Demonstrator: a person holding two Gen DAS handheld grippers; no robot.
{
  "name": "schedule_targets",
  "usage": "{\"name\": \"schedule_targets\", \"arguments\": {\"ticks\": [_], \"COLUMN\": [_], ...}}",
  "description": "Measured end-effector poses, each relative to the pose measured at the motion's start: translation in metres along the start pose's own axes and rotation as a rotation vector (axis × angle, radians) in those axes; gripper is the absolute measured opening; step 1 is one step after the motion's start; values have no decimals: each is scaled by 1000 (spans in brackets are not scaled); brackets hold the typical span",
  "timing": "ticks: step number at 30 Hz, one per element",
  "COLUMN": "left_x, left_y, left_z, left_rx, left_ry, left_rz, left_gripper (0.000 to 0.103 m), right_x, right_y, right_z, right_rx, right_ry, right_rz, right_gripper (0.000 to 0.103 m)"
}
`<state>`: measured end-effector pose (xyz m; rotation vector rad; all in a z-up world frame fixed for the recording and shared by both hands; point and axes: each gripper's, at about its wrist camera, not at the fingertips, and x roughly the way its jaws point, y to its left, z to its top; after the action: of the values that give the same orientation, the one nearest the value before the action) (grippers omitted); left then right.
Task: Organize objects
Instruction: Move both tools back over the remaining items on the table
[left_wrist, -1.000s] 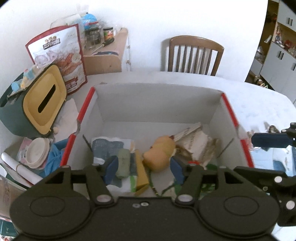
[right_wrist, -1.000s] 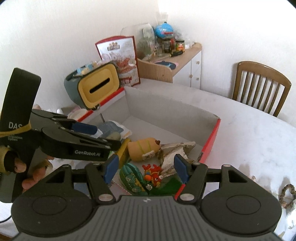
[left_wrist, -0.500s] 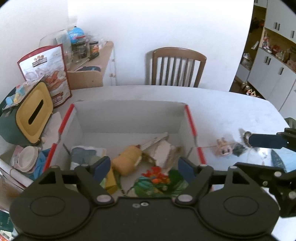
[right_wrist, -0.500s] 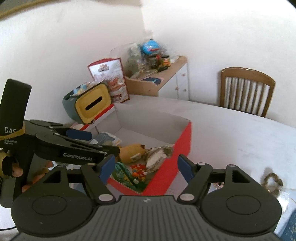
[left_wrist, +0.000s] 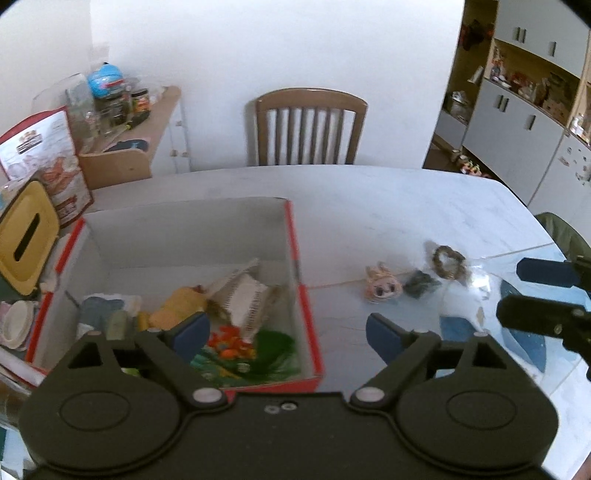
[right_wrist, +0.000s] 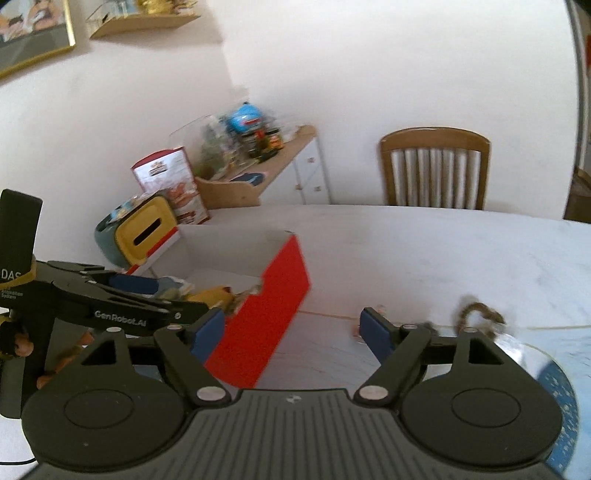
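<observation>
Left wrist view. Your left gripper (left_wrist: 288, 328) is spread wide and empty, above the red box's (left_wrist: 295, 236) right wall. The box sits toward the table's (left_wrist: 369, 199) left edge and holds a yellow plush (left_wrist: 177, 308), a notebook (left_wrist: 245, 297), a green-and-orange toy (left_wrist: 232, 349) and folded cloths (left_wrist: 101, 314). Loose on the bare top to the box's right: a pink figure (left_wrist: 382, 286), a dark small item (left_wrist: 419, 284) just beside it, and a brown ring (left_wrist: 448, 260) near clear wrapping. These look like the next things to collect. Your right gripper (left_wrist: 546, 291) enters at the right edge, also parted wide.

Right wrist view. The right gripper (right_wrist: 291, 330) is wide and empty, pointed at the bare strip between the box (right_wrist: 280, 291) and the brown ring (right_wrist: 480, 314); this view is blurred. Your left gripper (right_wrist: 147, 291) hangs over the box's left part.

Handling. Take one loose item at a time, closing squarely across it; the ring lies flat, so come in low. Lift clear of the right wall before releasing. Open room lies along the far edge; the left edge is crowded by a tissue holder (left_wrist: 26, 240) and a snack bag (left_wrist: 48, 162).
</observation>
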<state>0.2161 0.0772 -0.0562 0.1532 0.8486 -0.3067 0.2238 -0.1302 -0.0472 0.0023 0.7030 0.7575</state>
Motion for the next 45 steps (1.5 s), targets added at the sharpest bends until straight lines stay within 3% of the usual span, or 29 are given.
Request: {"name": "schedule_targets", "arguments": {"ticks": [7,13,20,33,45], "left_x": [6,23,48,104,159], "left_y": [-29,-48,-77,-117,-123], "left_z": [3,8,14,18,16], "left_rx": [23,13,47,111,77], "left_ry": [-5,6,-12,-9,57], "left_rz": [-20,-35,-2,73,129], "left_gripper": [102,102,102,102,102], "right_x": [-17,-20,-15,12,57], "right_y": [-41,-80,-114,-166,-203], "right_z": [-17,-30,-40,-45,-47], "right_rx": [43,94,112,139,175], "right_ry": [2,19,37,81,140], "right_rz": [-62,-125,-181,-244,-281], "right_gripper": [84,84,84,84,84]}}
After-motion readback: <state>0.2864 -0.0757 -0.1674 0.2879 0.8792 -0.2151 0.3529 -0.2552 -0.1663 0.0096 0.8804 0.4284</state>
